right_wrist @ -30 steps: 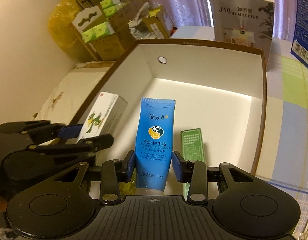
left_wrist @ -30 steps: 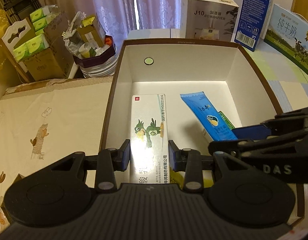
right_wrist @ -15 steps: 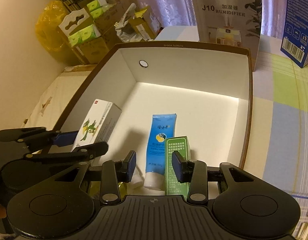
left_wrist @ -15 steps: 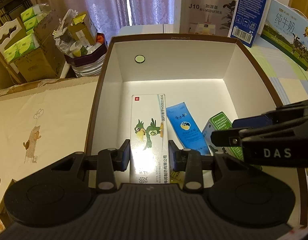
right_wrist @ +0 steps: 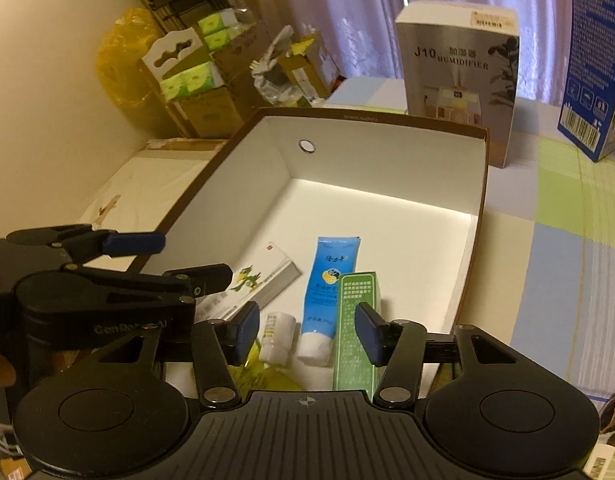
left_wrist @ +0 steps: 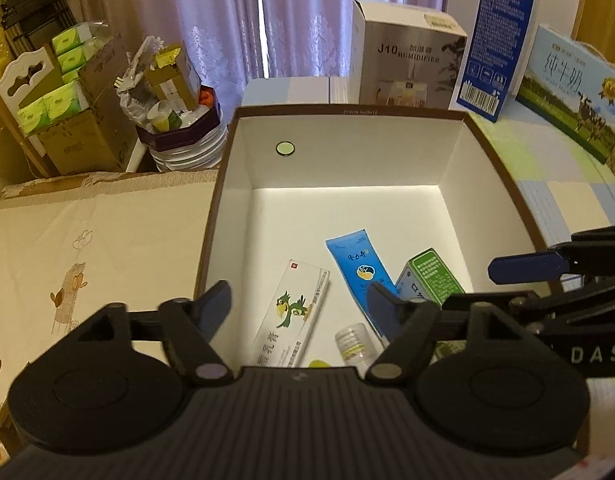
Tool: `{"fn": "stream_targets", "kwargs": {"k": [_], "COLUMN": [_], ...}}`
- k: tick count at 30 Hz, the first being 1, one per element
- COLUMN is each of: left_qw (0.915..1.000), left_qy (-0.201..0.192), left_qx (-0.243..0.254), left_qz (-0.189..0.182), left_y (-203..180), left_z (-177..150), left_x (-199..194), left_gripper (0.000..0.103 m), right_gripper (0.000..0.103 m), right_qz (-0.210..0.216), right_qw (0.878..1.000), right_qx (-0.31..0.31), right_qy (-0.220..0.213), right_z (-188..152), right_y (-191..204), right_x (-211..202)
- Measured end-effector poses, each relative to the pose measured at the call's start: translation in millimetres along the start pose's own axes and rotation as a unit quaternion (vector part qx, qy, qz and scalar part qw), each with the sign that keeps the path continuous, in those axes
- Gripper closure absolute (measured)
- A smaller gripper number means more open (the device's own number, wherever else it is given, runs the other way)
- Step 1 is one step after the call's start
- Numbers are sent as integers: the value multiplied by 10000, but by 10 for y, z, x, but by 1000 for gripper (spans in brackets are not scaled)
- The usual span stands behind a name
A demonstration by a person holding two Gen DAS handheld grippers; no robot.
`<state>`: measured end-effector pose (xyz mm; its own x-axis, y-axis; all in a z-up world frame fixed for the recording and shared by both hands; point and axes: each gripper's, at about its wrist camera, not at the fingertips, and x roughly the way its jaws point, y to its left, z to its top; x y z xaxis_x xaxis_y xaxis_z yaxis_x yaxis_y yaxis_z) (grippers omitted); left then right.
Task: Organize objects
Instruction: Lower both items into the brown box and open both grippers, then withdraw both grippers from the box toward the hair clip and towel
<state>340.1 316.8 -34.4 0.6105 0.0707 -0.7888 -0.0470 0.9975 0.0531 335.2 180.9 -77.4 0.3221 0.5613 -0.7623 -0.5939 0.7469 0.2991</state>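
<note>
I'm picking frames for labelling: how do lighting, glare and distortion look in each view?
Left wrist: warm dim light, bright glare band along the box floor's far edge, fisheye-curved rim, dark corners. Right wrist: same glare band, box walls bowed, green carton text soft, humidifier box legible.

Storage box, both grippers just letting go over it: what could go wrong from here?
1. The left gripper and right gripper, jaws opening, sit close together above the storage box; they could clip each other or the near rim on pulling out.
2. The parrot-print carton lies askew, the green carton against the blue tube; items may pile unevenly.
3. The small white bottle could roll if nudged.
</note>
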Motion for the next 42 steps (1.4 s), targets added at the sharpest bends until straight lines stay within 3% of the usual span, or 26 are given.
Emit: {"fn": "stream_targets", "kwargs": {"k": [3,11,17,42], "left_qw": [10000,9997,9987,9990], "left_qy": [-19,-37,27,89], "left_qx": [-60,-246,-497,-432], "left_qz": [-43,22,101,-51], "left_y": [3,-27,-49,-522], "left_z": [-26,-146,-302,-856], "left_x": [-142,-457,-633,-1202], "left_gripper": [19,7,7,7], "right_gripper": [47,45,44,44], "right_qz": [-13,-16,-13,-42], "right_qw": [9999,9998,9998,9996], "right_qx": [-104,-183,-106,154], "right_qy": [-11,-124,-145,-238], "right_z": [-48,-217,-365,-975], "right_y": [42,104,117,50], "right_x": [-71,-331,-517,-1157]}}
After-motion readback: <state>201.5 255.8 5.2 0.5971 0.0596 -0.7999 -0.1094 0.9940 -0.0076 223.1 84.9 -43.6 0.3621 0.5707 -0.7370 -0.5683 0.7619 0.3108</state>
